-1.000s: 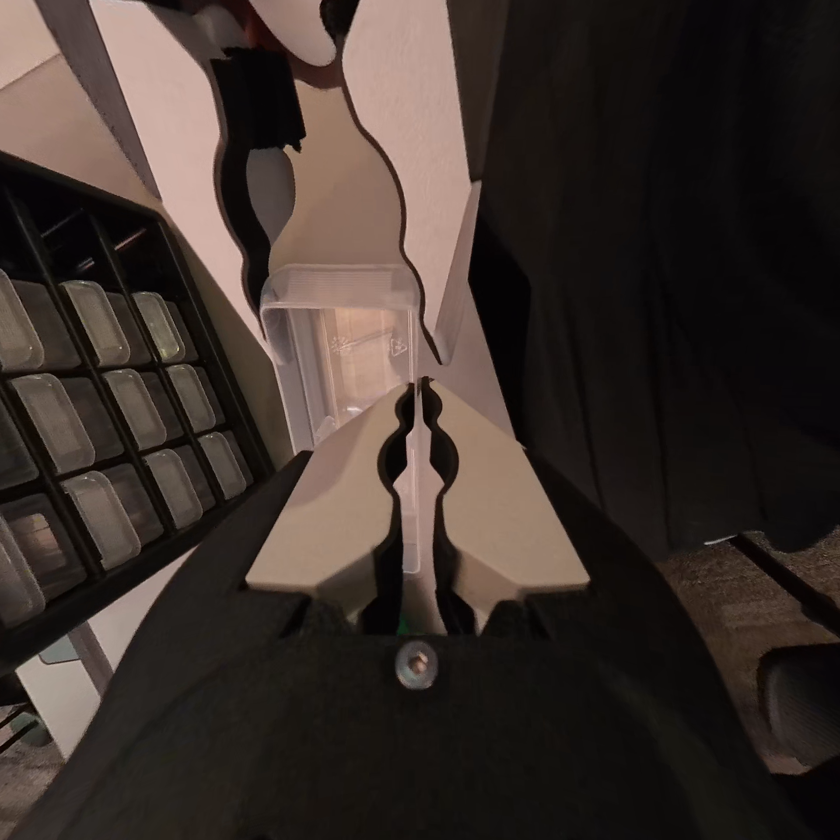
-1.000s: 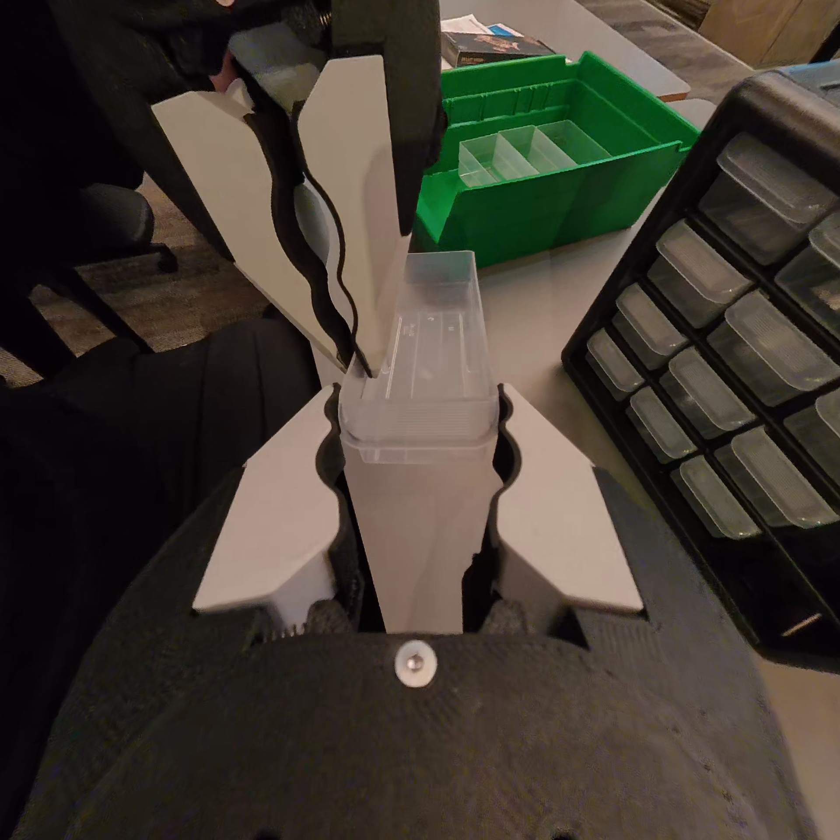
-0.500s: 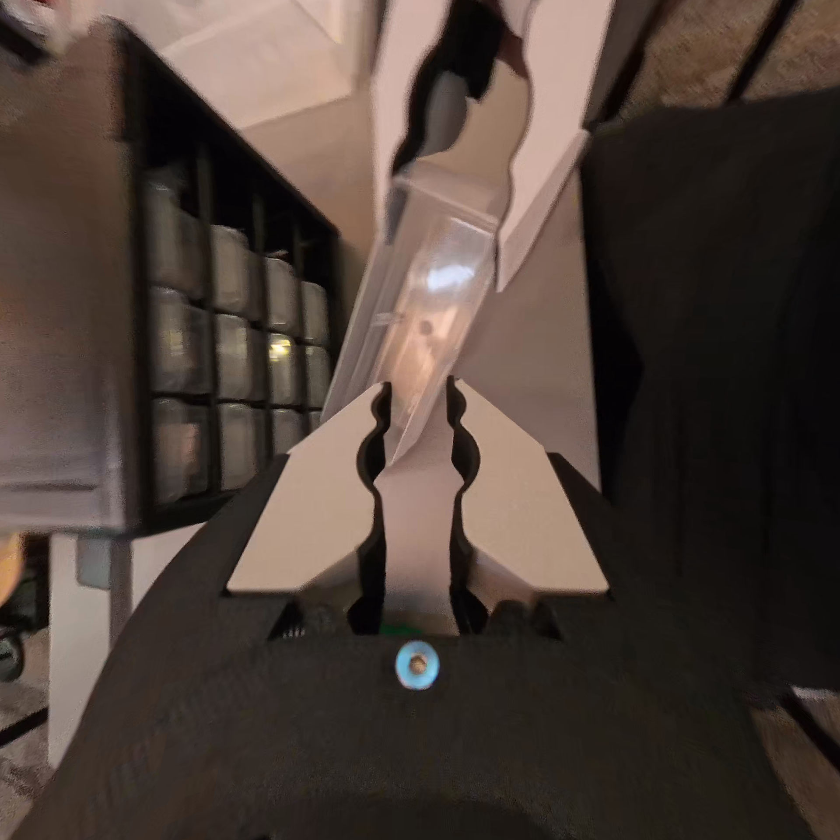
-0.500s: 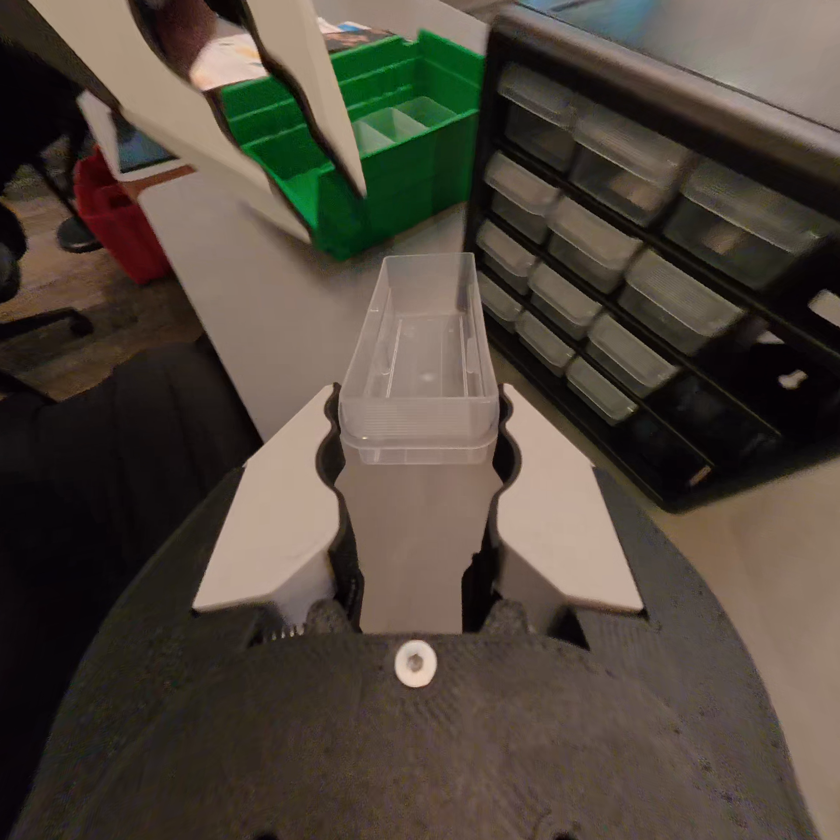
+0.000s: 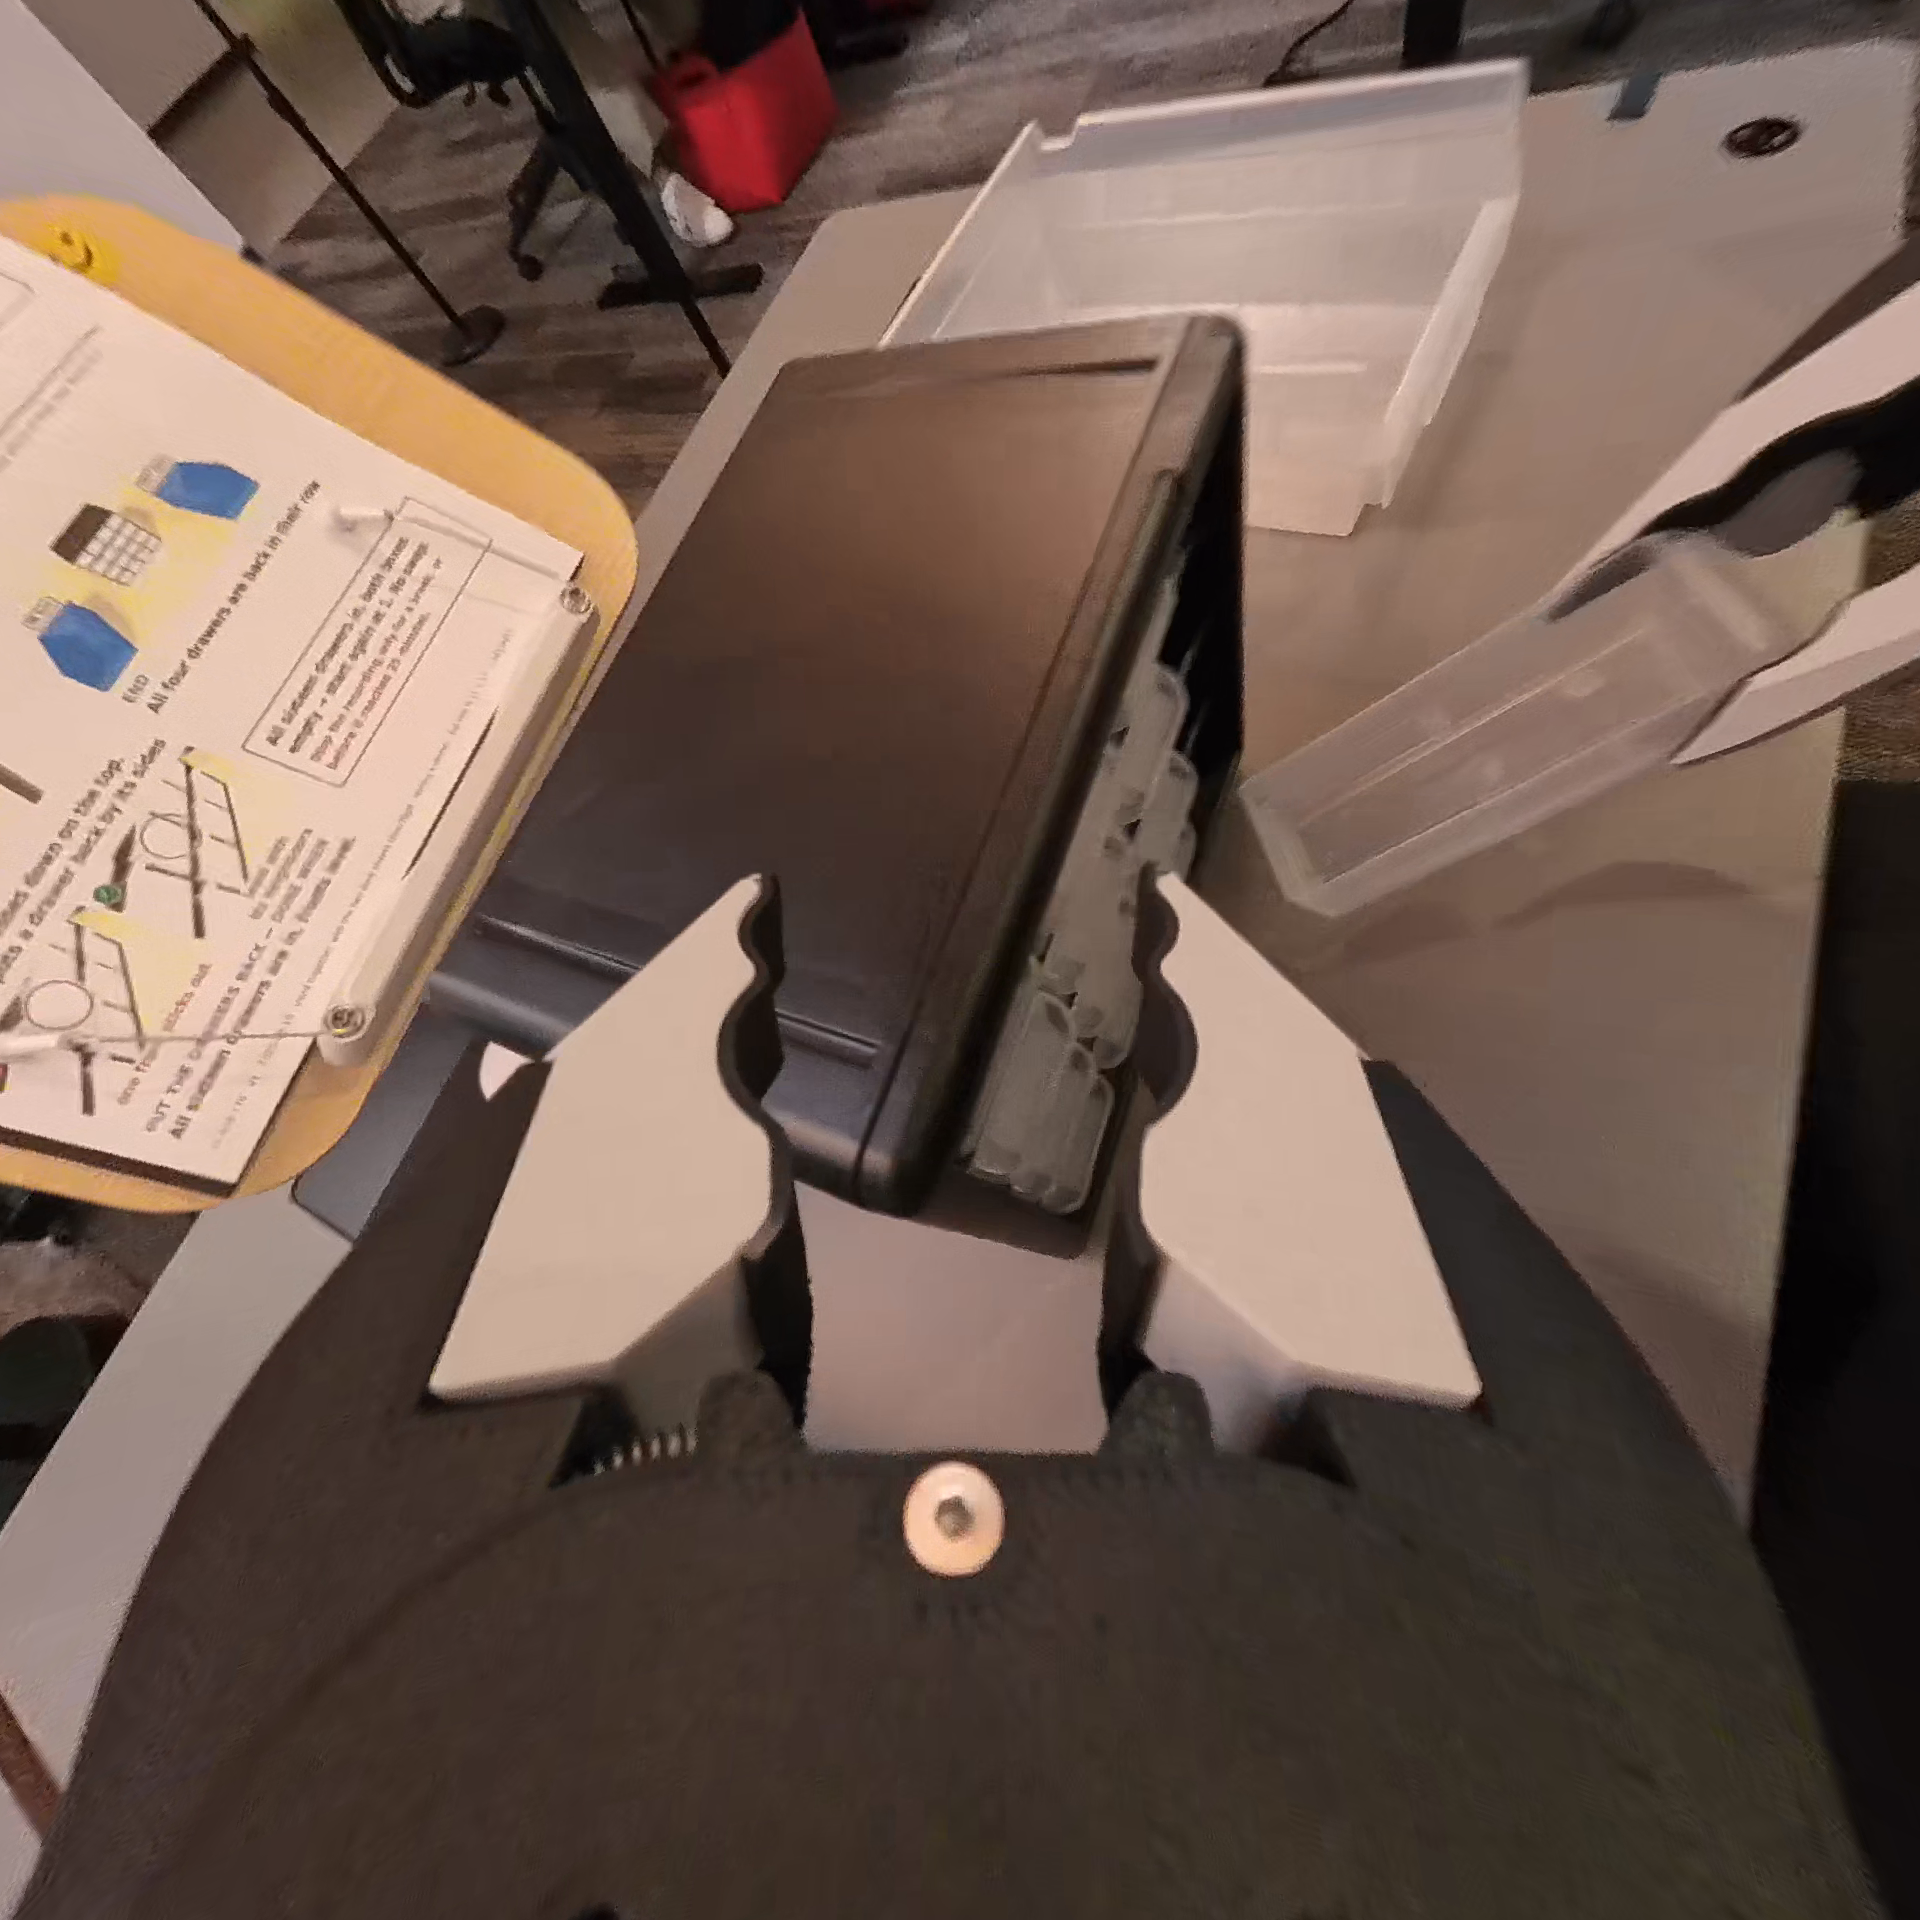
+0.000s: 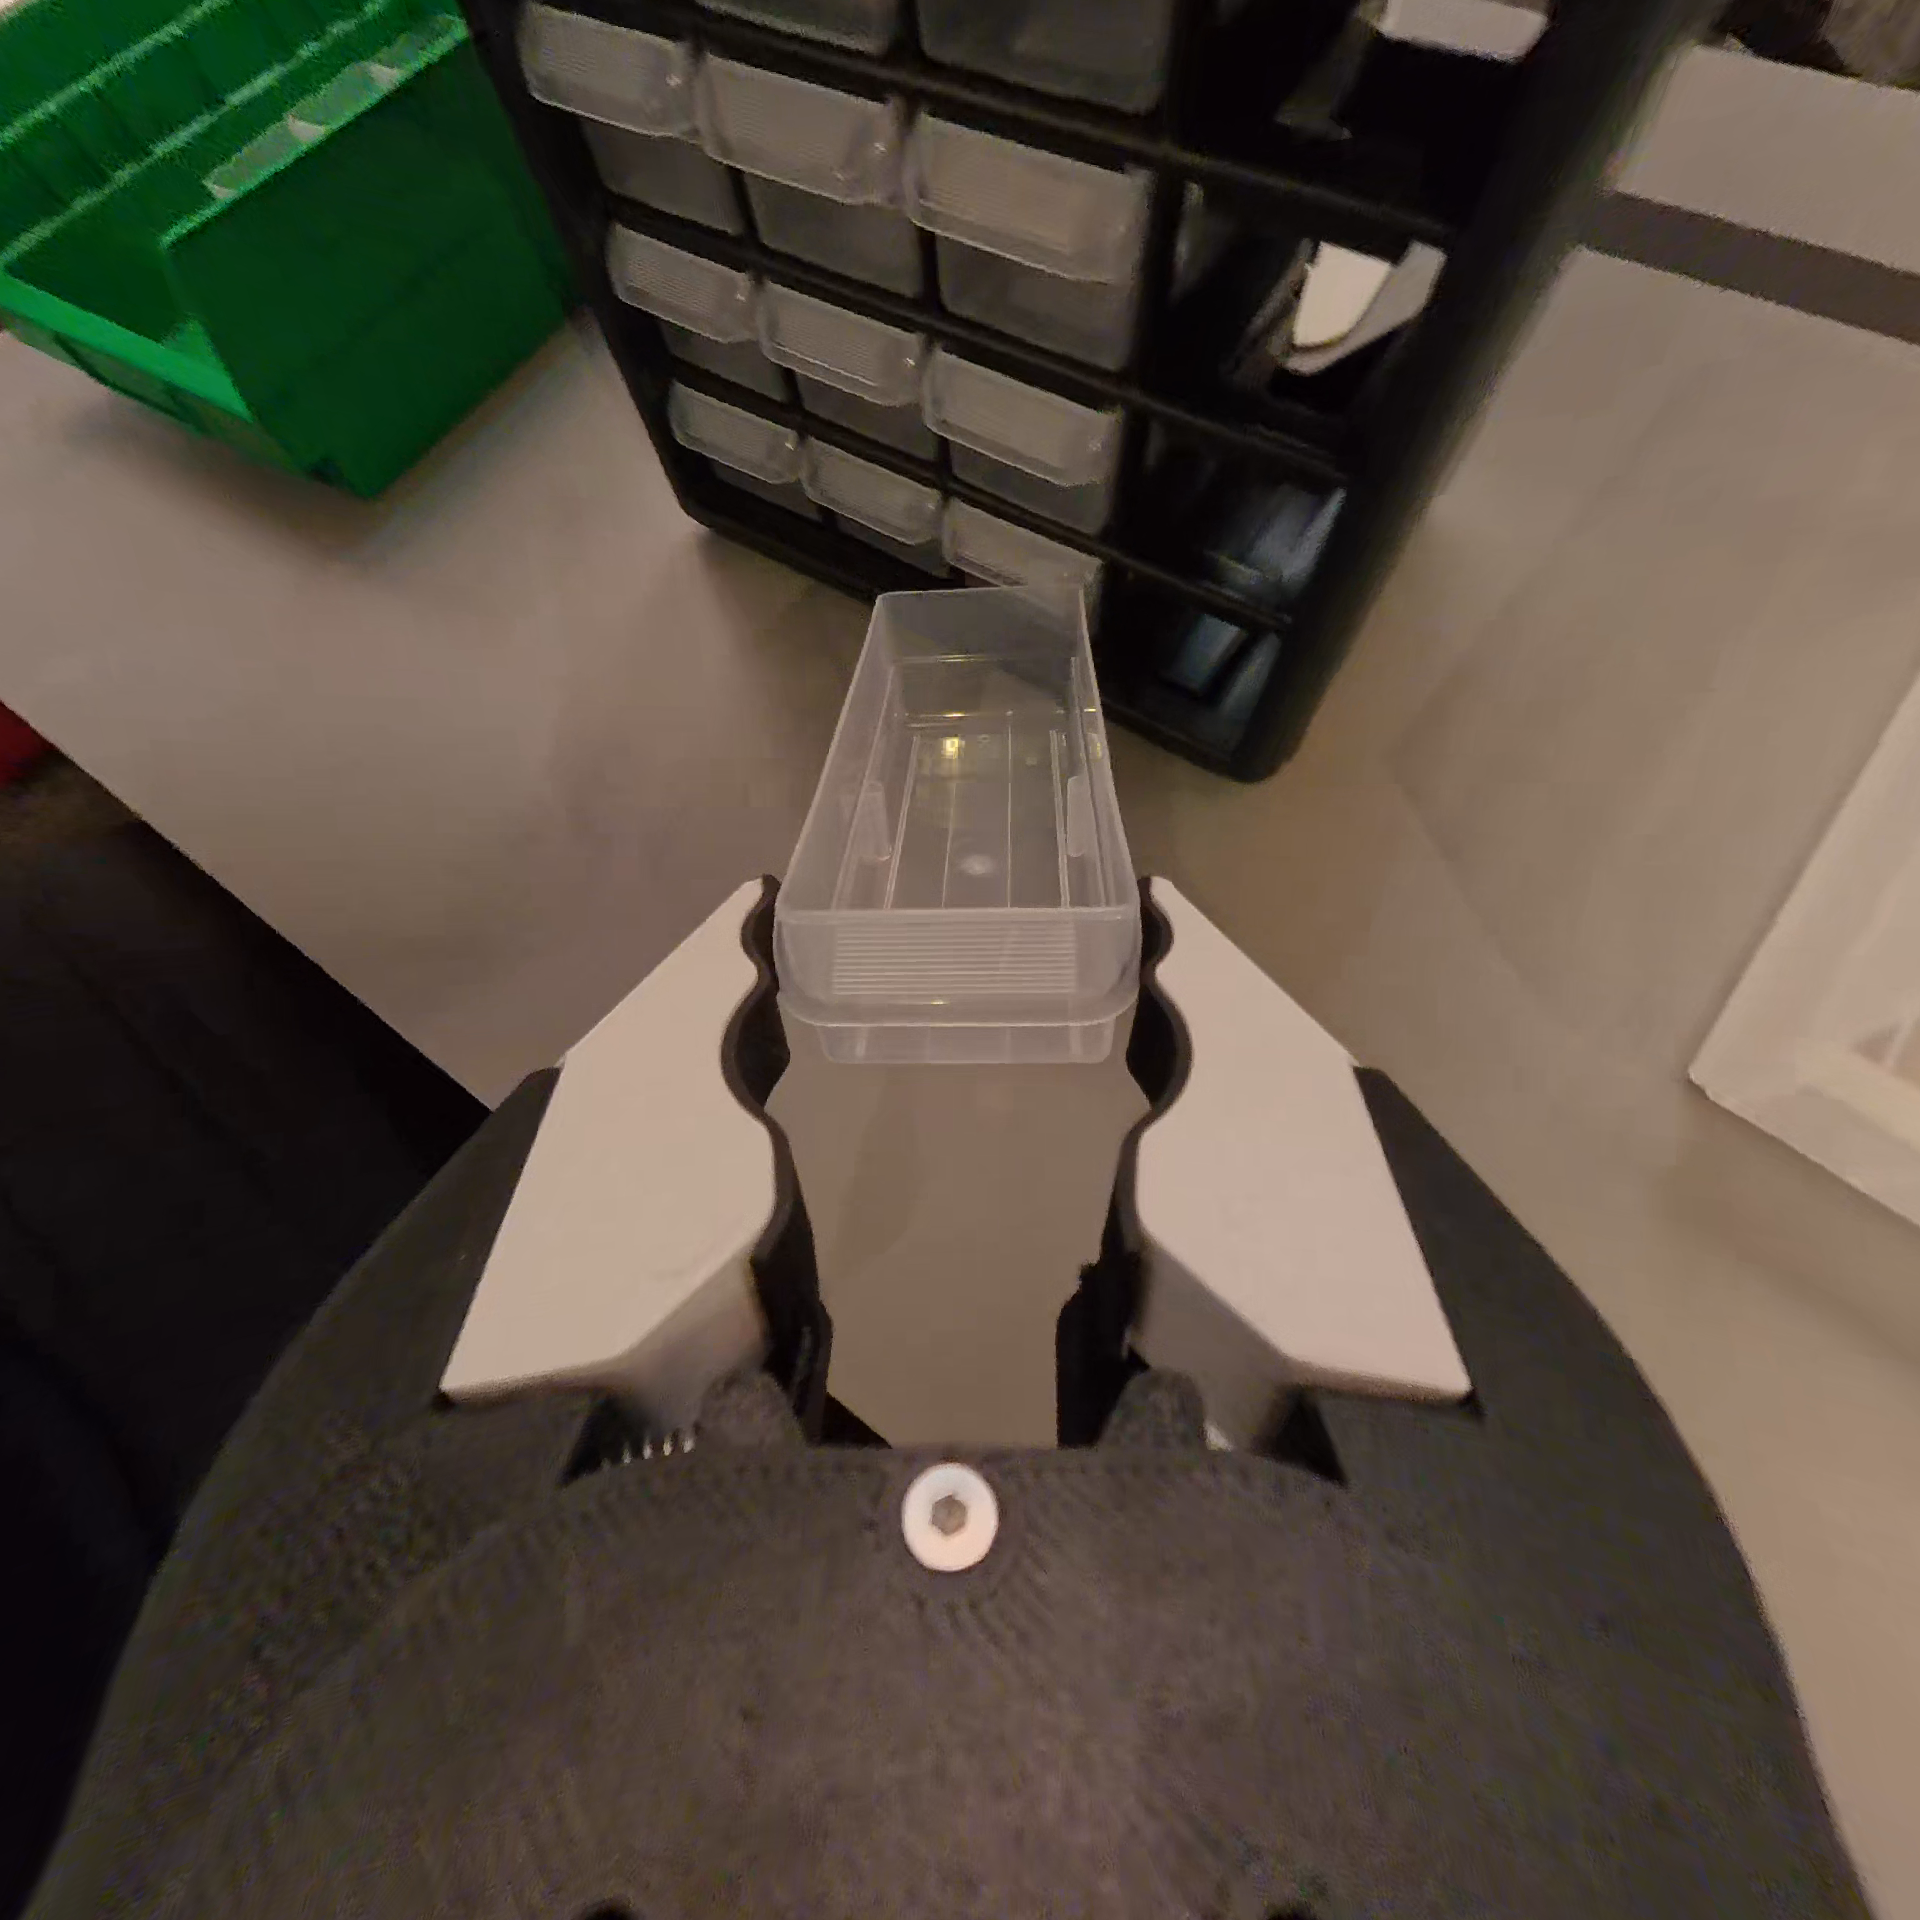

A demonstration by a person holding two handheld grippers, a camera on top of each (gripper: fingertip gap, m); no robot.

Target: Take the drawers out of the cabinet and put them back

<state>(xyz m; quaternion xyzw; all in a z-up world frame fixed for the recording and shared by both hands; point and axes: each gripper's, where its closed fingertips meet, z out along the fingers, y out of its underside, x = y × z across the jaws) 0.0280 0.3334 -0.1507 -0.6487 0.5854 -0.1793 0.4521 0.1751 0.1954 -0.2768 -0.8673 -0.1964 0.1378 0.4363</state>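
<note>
— What is seen from the left wrist?
— The left gripper (image 5: 954,904) is spread, empty, above the black plastic drawer cabinet (image 5: 883,727).
— And the right?
— A clear plastic drawer (image 6: 961,821) is pinched by the right gripper (image 6: 956,914) — held before the cabinet's lower right slots, over the table (image 6: 416,748).

1. The cabinet (image 6: 1049,343) is cut off at the top edge, so its top rows cannot be seen.
2. The green bin (image 6: 260,270) runs off the left edge.
3. The paper (image 5: 208,748) runs off the left edge.
4. The right gripper (image 5: 1766,613) is blurred and cut off by the edge.
</note>
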